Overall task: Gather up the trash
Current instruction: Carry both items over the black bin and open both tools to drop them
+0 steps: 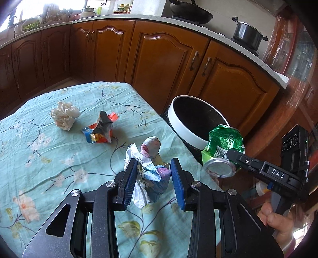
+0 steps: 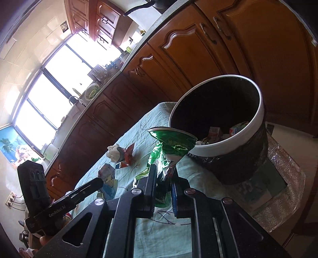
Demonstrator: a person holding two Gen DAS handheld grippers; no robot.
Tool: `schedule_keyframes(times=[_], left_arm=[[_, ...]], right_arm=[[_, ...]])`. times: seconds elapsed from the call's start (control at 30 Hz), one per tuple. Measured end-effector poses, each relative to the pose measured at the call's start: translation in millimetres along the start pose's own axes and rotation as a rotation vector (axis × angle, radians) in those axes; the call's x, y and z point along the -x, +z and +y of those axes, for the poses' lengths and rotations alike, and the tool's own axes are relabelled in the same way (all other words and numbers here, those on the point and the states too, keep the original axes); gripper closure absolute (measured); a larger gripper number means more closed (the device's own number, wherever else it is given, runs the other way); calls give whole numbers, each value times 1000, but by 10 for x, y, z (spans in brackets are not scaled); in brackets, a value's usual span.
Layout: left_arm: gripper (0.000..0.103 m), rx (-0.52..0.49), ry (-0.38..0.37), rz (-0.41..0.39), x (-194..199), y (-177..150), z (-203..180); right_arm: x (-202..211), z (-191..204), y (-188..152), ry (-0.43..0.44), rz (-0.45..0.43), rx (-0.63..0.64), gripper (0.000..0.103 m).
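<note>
Right wrist view: right gripper (image 2: pixel 163 179) clenches the crushed green aluminium can (image 2: pixel 171 144), lengthwise toward the white-rimmed bin (image 2: pixel 258 119); left gripper (image 1: pixel 154 174) gapes around crumpled paper (image 1: pixel 149 170).

Floral cloth (image 1: pixel 59 158) over the table, wood cabinets (image 1: pixel 159 59) behind, wok (image 1: pixel 190 13) & pot (image 1: pixel 247 35) on stove, bright window (image 2: pixel 49 89).

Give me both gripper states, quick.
Left gripper: open, straddling the crumpled paper wrapper.
Right gripper: shut on the crushed green can.
</note>
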State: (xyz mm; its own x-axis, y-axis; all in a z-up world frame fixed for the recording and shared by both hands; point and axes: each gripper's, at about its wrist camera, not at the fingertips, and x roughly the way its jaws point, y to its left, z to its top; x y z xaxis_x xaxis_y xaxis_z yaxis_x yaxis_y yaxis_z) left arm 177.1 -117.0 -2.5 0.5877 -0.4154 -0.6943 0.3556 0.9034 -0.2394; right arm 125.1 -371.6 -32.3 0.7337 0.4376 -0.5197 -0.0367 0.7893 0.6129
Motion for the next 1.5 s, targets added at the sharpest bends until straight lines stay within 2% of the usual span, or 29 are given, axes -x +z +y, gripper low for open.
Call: schedule_keyframes(times=[0.5, 0.9, 1.2, 1.5], left_arm=[[70, -101, -39, -3, -260, 275, -503], [70, -140, -63, -1, -521, 578, -766], [70, -180, -63, 23, -826, 852, -962], [70, -192, -50, 78, -1175, 941, -1059]], right_arm=[[214, -237, 214, -46, -70, -6, 90], [268, -402, 488, -97, -107, -1, 90], [100, -477, 782, -159, -92, 31, 90], [-155, -524, 953, -232, -36, 84, 90]])
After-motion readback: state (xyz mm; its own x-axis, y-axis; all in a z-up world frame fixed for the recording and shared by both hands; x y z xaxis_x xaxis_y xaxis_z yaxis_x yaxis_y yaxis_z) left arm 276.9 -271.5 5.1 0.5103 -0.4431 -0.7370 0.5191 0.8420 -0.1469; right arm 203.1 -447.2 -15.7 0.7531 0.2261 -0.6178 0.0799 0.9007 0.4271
